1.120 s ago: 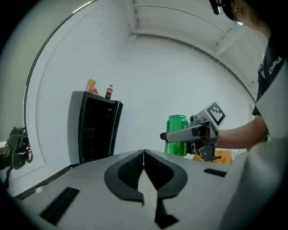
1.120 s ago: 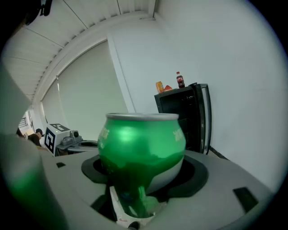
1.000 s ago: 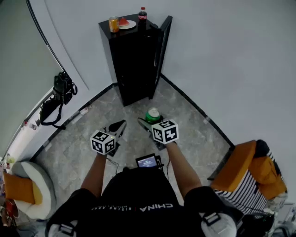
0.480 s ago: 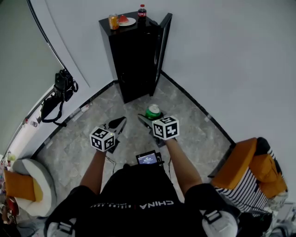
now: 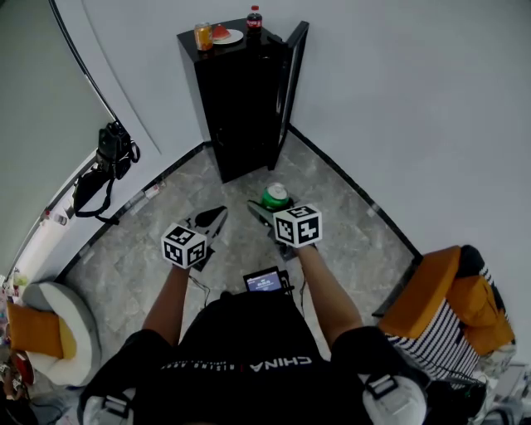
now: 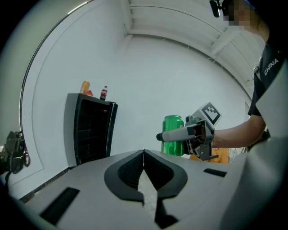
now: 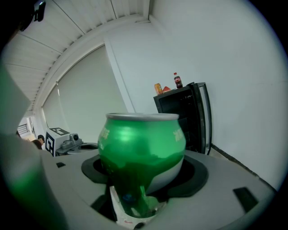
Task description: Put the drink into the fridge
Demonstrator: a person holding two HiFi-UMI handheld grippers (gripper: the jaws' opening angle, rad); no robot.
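Note:
A green drink can [image 5: 275,197] [image 7: 141,150] [image 6: 173,135] stands upright in my right gripper [image 5: 267,209] [image 7: 139,179], whose jaws are shut on it. My left gripper [image 5: 212,222] [image 6: 144,166] is beside it, jaws shut with nothing between them. The black fridge [image 5: 241,100] [image 6: 90,132] [image 7: 186,119] stands ahead in the corner with its door [image 5: 289,79] swung open to the right. Its inside is dark.
On top of the fridge are an orange can [image 5: 203,36], a plate with a watermelon slice [image 5: 224,36] and a cola bottle [image 5: 254,19]. A black bag [image 5: 104,166] hangs at the left wall. An orange-cushioned chair [image 5: 452,307] stands at the right, a white seat [image 5: 50,332] at lower left.
Both grippers and the can sit slightly higher in the head view, a touch nearer the fridge. Their jaws are unchanged.

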